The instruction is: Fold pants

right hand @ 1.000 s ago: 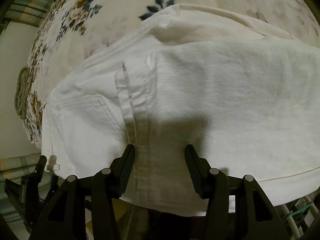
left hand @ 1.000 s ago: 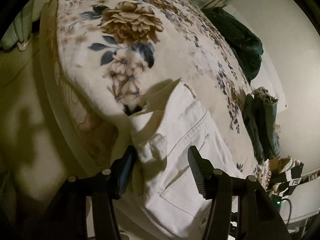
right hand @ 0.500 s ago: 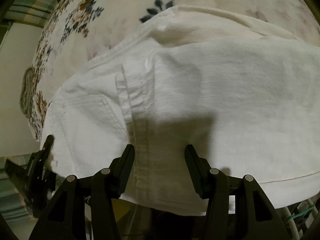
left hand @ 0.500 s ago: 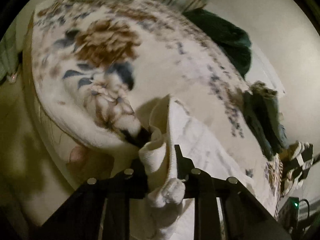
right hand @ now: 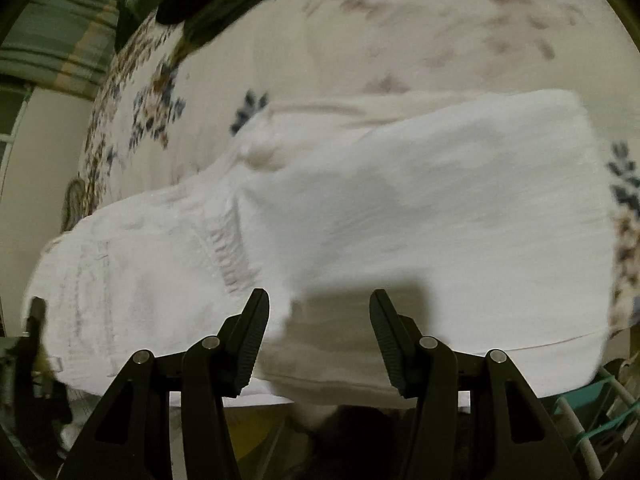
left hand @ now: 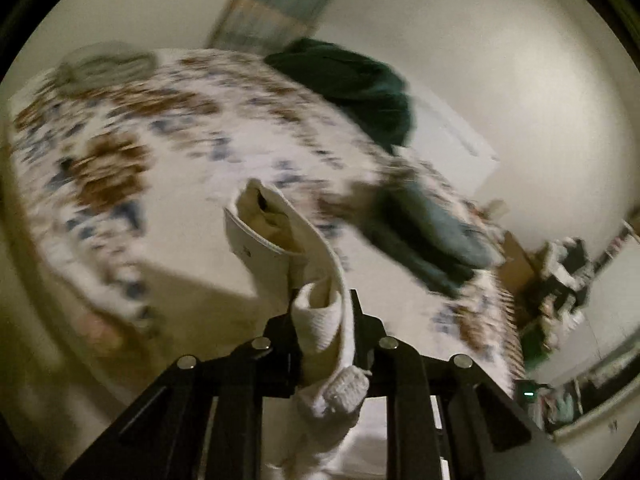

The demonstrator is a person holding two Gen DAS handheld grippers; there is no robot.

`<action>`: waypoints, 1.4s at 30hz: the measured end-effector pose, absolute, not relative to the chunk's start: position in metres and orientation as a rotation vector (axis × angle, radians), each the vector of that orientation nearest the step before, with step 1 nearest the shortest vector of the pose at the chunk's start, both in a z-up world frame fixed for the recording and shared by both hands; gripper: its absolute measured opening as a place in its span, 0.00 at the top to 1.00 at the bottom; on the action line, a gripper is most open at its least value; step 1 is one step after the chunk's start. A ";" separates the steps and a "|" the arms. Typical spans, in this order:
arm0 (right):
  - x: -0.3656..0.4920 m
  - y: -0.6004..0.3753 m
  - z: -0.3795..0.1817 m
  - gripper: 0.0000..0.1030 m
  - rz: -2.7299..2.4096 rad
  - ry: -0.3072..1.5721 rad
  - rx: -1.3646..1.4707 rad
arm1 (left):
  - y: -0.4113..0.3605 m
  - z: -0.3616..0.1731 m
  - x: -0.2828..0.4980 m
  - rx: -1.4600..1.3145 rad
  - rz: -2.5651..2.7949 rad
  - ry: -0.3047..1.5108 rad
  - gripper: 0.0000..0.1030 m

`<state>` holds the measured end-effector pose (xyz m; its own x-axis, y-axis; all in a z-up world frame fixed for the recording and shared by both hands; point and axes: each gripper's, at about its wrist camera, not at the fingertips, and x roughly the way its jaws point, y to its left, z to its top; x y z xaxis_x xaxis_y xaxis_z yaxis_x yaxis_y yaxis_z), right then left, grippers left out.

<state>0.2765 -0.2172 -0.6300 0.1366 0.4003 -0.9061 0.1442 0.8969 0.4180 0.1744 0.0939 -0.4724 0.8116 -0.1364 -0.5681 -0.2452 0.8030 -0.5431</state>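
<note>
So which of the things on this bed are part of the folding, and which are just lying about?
Part of the job:
white pants
left gripper, clamped on a bunched edge of them
right gripper, open at their near edge

Just lying about:
dark green garment
grey-blue clothes
floral bedspread

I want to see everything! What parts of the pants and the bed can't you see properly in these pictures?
- Left wrist view: the floral blanket is smeared by motion blur; the flowers are unclear.
- Left wrist view: the left gripper pinches the white pants; the rest is cut off below.
- Right wrist view: the pants' near edge hides behind the open right gripper.
</note>
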 end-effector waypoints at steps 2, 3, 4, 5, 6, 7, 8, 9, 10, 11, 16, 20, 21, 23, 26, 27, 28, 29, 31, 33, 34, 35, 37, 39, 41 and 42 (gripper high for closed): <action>0.273 -0.247 -0.618 0.46 0.156 1.405 0.489 | 0.058 -0.458 0.188 -0.624 -0.041 0.631 0.85; 0.270 -0.263 -0.614 0.47 0.131 1.393 0.499 | 0.039 -0.453 0.194 -0.623 -0.103 0.636 0.85; 0.266 -0.285 -0.609 0.47 0.097 1.378 0.516 | 0.018 -0.451 0.199 -0.619 -0.159 0.645 0.85; 0.263 -0.300 -0.607 0.47 0.076 1.371 0.527 | -0.003 -0.452 0.205 -0.618 -0.213 0.661 0.85; 0.259 -0.316 -0.606 0.46 0.051 1.368 0.536 | -0.021 -0.453 0.209 -0.627 -0.264 0.678 0.85; 0.253 -0.339 -0.606 0.46 0.012 1.365 0.542 | -0.042 -0.456 0.213 -0.643 -0.312 0.697 0.85; 0.248 -0.354 -0.607 0.47 -0.011 1.364 0.548 | -0.067 -0.460 0.217 -0.648 -0.364 0.721 0.85; 0.242 -0.374 -0.611 0.47 -0.041 1.370 0.551 | -0.087 -0.463 0.219 -0.645 -0.397 0.734 0.85; 0.237 -0.389 -0.614 0.47 -0.067 1.373 0.554 | -0.113 -0.469 0.222 -0.642 -0.446 0.754 0.85; 0.231 -0.403 -0.619 0.47 -0.087 1.376 0.563 | -0.135 -0.475 0.225 -0.625 -0.474 0.771 0.85; 0.202 -0.469 -0.642 0.47 -0.175 1.425 0.587 | -0.221 -0.520 0.243 -0.512 -0.558 0.908 0.85; 0.185 -0.510 -0.644 0.44 -0.208 1.423 0.628 | -0.257 -0.549 0.256 -0.462 -0.556 1.083 0.75; 0.182 -0.521 -0.643 0.36 -0.203 1.412 0.656 | -0.258 -0.551 0.257 -0.499 -0.584 1.095 0.75; 0.180 -0.536 -0.639 0.23 -0.169 1.384 0.718 | -0.262 -0.541 0.257 -0.448 -0.571 1.106 0.62; 0.188 -0.554 -0.631 0.15 -0.075 1.335 0.817 | -0.249 -0.521 0.255 -0.410 -0.588 1.085 0.24; 0.196 -0.554 -0.631 0.15 -0.043 1.326 0.828 | -0.240 -0.517 0.254 -0.402 -0.574 1.074 0.18; 0.208 -0.552 -0.631 0.15 0.005 1.311 0.827 | -0.228 -0.511 0.258 -0.394 -0.552 1.070 0.10; 0.219 -0.546 -0.631 0.15 0.048 1.302 0.821 | -0.213 -0.508 0.264 -0.385 -0.521 1.071 0.07; 0.247 -0.531 -0.638 0.15 0.158 1.311 0.826 | -0.173 -0.505 0.280 -0.369 -0.430 1.071 0.05; 0.272 -0.518 -0.651 0.15 0.214 1.327 0.840 | -0.139 -0.514 0.296 -0.368 -0.341 1.088 0.05; 0.286 -0.508 -0.662 0.15 0.240 1.351 0.845 | -0.124 -0.520 0.304 -0.374 -0.309 1.094 0.05; 0.292 -0.503 -0.669 0.15 0.249 1.375 0.853 | -0.109 -0.525 0.311 -0.369 -0.266 1.103 0.05; 0.306 -0.490 -0.679 0.28 0.296 1.425 0.880 | -0.084 -0.539 0.326 -0.361 -0.202 1.116 0.05; 0.305 -0.481 -0.665 0.84 0.272 1.406 0.795 | -0.071 -0.555 0.339 -0.353 -0.179 1.143 0.05; 0.301 -0.475 -0.648 0.89 0.252 1.373 0.724 | -0.067 -0.569 0.348 -0.351 -0.176 1.175 0.05; 0.296 -0.481 -0.638 0.90 0.234 1.354 0.726 | -0.068 -0.575 0.351 -0.350 -0.174 1.192 0.05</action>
